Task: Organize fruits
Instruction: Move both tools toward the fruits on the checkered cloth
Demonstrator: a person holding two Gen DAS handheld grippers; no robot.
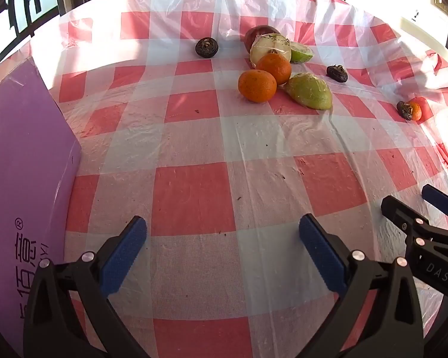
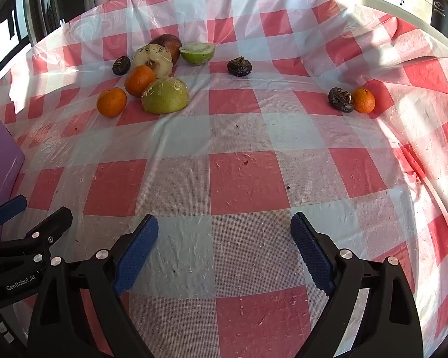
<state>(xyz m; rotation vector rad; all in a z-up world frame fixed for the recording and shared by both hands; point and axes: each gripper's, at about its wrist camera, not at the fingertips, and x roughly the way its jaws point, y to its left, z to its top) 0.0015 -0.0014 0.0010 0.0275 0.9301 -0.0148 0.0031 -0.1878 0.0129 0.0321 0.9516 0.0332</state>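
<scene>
Both tools empty and wide open: left tool [image 1: 222, 253] at the bottom of the left wrist view, right tool [image 2: 224, 253] at the bottom of the right wrist view, each hovering over bare checked worktop [image 2: 245, 179], well apart from the fruit. Main cluster sits upper centre in the left view, upper left in the right: two oranges [image 1: 257, 86] [image 1: 274, 64] touching, wrapped green half [image 1: 310, 91] dome-up just beside them, wrapped cut apple half [image 1: 270, 48] leaning on a red apple [image 1: 255, 34], another green half [image 2: 197, 53] cut face up. Dark shrivelled fruits lie scattered: one [image 1: 206, 47] left of the cluster, one [image 2: 239, 66] right of it, one [image 2: 340, 99] touching a lone orange [image 2: 363, 99] at far right. Purple box [image 1: 24, 164] at left edge. Oranges look light, firm, roll easily; pinch across the middle. Wrapped halves probably slippery film, soft flesh; grip gently across the skin sides. Dark ones small, likely squashy.
</scene>
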